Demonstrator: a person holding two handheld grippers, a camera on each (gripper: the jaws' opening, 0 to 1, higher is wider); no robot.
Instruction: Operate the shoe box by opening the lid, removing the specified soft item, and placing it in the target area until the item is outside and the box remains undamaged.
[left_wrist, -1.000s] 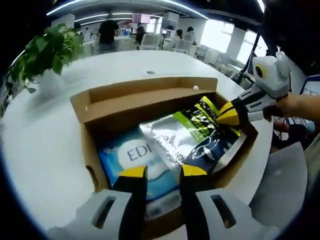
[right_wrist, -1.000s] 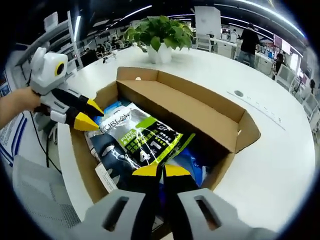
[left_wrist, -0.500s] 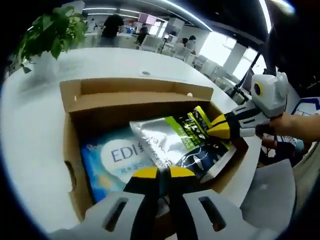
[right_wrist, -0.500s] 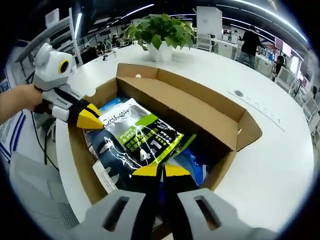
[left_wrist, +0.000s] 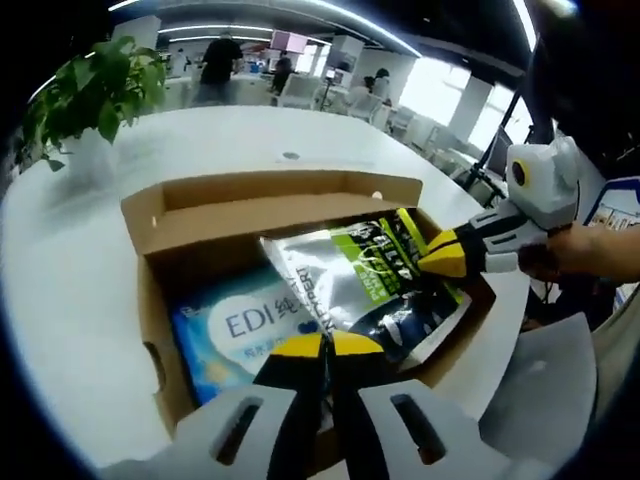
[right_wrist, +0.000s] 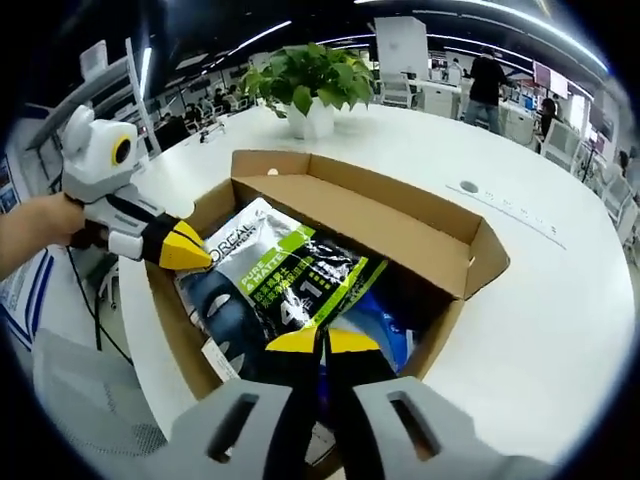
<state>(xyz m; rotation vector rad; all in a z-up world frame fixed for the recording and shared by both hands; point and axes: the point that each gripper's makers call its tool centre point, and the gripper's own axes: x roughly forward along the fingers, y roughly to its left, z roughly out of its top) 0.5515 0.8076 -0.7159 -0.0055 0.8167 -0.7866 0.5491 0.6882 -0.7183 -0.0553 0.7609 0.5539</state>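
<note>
The open cardboard shoe box (left_wrist: 250, 215) stands on a white round bench (left_wrist: 70, 260), with its flaps up. Inside lies a silver, green and black soft pouch (left_wrist: 365, 285) on top of a blue packet (left_wrist: 235, 335) with the letters "EDI".

In the left gripper view, the left gripper (left_wrist: 325, 345) has its yellow-tipped jaws pressed together at the near edge of the pouch, and it seems to pinch that edge. The right gripper (left_wrist: 440, 262) comes in from the right, held by a hand (left_wrist: 585, 250), and its jaws are closed on the opposite corner of the pouch.

In the right gripper view, the right gripper (right_wrist: 322, 340) is closed on the green and black end of the pouch (right_wrist: 285, 285), and the left gripper (right_wrist: 185, 248) grips the silver corner on the other side. The pouch is inside the shoe box (right_wrist: 400, 225), with its silver end raised a little above the blue packet (right_wrist: 390, 335).

A potted plant (right_wrist: 310, 85) stands on the bench (right_wrist: 560, 290) behind the box. Some people (left_wrist: 215, 65) are in the office far behind.
</note>
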